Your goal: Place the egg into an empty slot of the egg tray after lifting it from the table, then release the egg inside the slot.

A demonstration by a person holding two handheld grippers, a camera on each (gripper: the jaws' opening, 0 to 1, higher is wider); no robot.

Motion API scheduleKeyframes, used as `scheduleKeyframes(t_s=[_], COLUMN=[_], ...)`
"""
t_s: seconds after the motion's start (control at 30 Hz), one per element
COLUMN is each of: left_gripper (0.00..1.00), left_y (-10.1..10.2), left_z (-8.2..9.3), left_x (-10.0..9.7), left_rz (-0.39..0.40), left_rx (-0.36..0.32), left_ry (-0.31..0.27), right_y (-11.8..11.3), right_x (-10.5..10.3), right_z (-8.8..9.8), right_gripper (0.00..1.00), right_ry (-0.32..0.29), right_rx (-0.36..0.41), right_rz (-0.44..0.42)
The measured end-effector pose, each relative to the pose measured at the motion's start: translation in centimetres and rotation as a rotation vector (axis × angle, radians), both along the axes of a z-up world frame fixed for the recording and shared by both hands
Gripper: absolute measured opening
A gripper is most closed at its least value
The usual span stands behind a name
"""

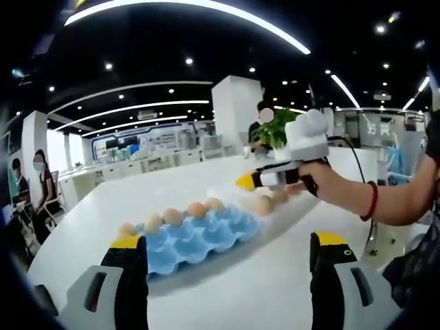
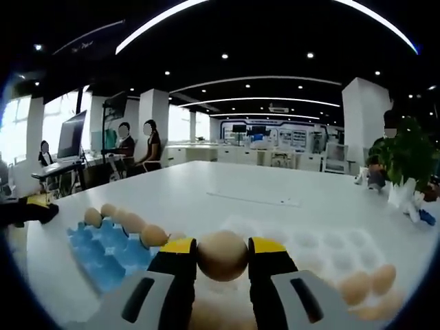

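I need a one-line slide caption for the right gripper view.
Right hand-held gripper holds an egg above the white table, beside the blue egg tray.

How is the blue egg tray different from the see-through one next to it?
The blue moulded egg tray is a bright solid colour; the clear plastic egg tray is pale and see-through. The blue tray has brown eggs in a row along one edge; the clear tray has a few eggs bunched at one end. Both lie flat on the white table and still have empty slots.
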State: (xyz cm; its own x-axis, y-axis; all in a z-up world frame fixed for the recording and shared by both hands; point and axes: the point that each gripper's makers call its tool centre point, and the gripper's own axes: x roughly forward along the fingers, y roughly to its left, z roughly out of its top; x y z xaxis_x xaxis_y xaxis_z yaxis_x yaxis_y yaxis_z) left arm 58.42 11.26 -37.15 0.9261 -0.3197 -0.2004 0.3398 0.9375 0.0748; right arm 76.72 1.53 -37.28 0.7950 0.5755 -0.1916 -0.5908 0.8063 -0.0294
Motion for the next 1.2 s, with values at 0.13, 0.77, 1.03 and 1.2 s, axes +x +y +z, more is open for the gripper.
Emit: scheduleKeyframes(t_s=[0.13,0.77,1.03,1.2], left_gripper=[1.00,1.00,1.00,1.00], left_y=[0.2,2.4,2.3,2.1], left_z=[0.0,-1.6,-2.0,-2.3], left_x=[-0.2,-0.3,-0.1,0.2], left_rz=[0.005,0.078,0.090,0.067], left_rx=[0.005,0.014,0.019,0.022], left_ry=[0.002,0.040,0.052,0.060], right_y=[1.0,6.7,9.2,10.4], right_x=[-0.5,-3.0,-4.1,-4.8], right_z=[0.3,0.8,0.9,1.0], right_gripper=[0.30,0.30,0.30,0.30], right_ry=[0.008,0.012,0.033,0.065], right_rx=[0.009,0.046,0.088,0.131], right_rz=[0.030,0.205,0.298,0.364])
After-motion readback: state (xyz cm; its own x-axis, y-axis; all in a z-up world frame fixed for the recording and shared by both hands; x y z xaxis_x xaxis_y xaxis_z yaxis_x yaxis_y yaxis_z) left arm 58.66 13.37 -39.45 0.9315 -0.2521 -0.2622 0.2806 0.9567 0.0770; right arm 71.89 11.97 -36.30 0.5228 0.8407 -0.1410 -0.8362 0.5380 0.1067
